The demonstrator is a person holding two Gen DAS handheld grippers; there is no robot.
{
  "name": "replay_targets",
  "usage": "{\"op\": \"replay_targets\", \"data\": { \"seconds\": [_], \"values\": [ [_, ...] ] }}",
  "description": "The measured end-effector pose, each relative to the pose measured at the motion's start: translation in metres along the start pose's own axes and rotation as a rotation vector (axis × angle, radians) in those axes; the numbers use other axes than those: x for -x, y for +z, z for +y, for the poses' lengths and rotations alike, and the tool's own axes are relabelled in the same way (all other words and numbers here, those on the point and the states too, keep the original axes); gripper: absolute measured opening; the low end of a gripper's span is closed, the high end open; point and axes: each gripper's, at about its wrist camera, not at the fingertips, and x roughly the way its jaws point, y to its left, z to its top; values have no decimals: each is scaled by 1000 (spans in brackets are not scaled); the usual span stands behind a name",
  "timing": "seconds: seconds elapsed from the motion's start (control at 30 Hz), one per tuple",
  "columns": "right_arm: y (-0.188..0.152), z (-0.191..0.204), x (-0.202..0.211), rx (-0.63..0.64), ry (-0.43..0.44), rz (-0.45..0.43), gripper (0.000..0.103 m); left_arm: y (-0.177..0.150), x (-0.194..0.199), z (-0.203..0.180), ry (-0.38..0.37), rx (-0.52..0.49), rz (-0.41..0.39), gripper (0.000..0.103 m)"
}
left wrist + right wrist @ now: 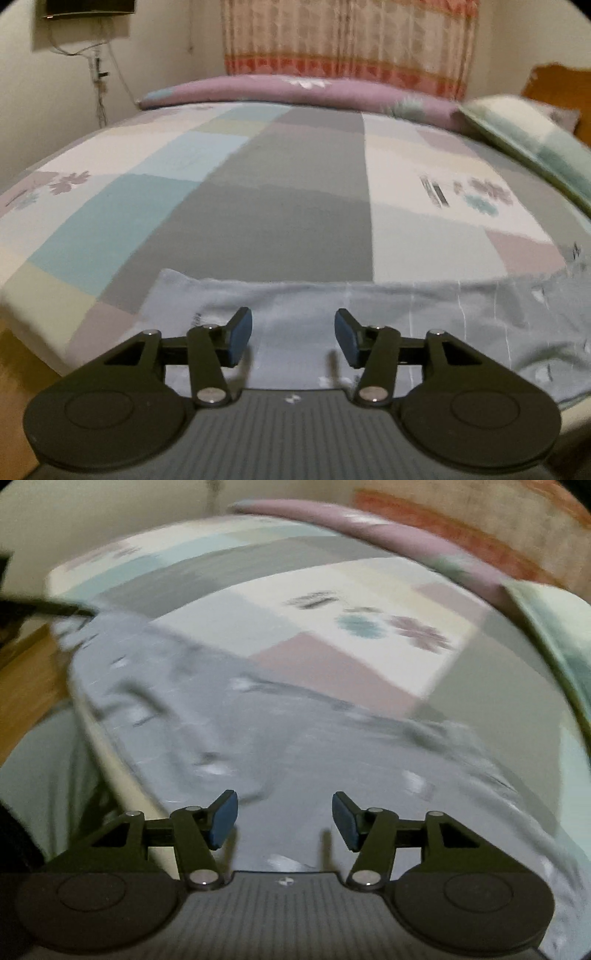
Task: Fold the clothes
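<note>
A pale grey-blue garment [369, 317] with small white marks lies spread along the near edge of the bed. In the left wrist view my left gripper [293, 338] hangs just above the cloth near its left corner, its jaws open with nothing between the blue pads. In the blurred right wrist view the same garment [258, 738] lies rumpled and stretches away to the left. My right gripper [285, 820] is over it, open and empty. At the far left of that view a dark shape [44, 607], seemingly the other gripper, reaches over the cloth's far end.
The bed's patchwork sheet [280, 206] of grey, teal, cream and mauve blocks spreads beyond the garment. A mauve rolled quilt [295, 92] and a greenish pillow [524, 144] lie at the far side. A patterned curtain [347, 40] hangs behind. Wooden floor [26, 679] shows left of the bed.
</note>
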Motion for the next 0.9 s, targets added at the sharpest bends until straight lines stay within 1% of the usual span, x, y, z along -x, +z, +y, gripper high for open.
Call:
{"op": "replay_targets", "data": {
  "seconds": [0.07,0.1,0.13,0.17,0.2,0.27,0.33,0.4,0.5,0.6,0.63,0.7,0.77,0.83,0.9],
  "values": [
    [-13,-26,11,-72,-80,-5,62,-3,-10,1,33,15,67,51],
    [-21,-41,17,-118,-127,-5,62,-4,-15,3,50,31,100,54],
    [-29,-56,23,-167,-175,-4,62,-6,-16,8,56,61,105,54],
    [-38,-72,31,-227,-220,-4,62,-5,-14,11,49,82,107,53],
    [-48,-88,38,-294,-256,-8,62,-4,-12,12,57,89,113,53],
    [-69,-120,51,-431,-322,-18,62,0,-7,11,75,90,110,51],
    [-94,-149,64,-553,-354,-43,63,4,-1,6,53,74,93,51],
    [-113,-165,68,-653,-351,-67,62,7,0,-4,17,58,90,54],
    [-139,-186,74,-804,-338,-107,63,7,-8,-14,22,55,137,54],
    [-166,-201,84,-973,-306,-160,63,8,-7,-17,19,76,152,54],
    [-176,-205,87,-1028,-279,-176,64,8,-6,-17,16,84,156,54],
    [-196,-213,92,-1139,-213,-208,69,12,-7,-19,15,100,162,54],
    [-214,-220,91,-1252,-115,-251,71,17,-9,-21,11,100,166,54],
    [-227,-225,83,-1330,-27,-300,74,22,-9,-26,8,95,166,54],
    [-230,-229,78,-1352,12,-347,81,27,-8,-33,2,82,162,54]
  ]
}}
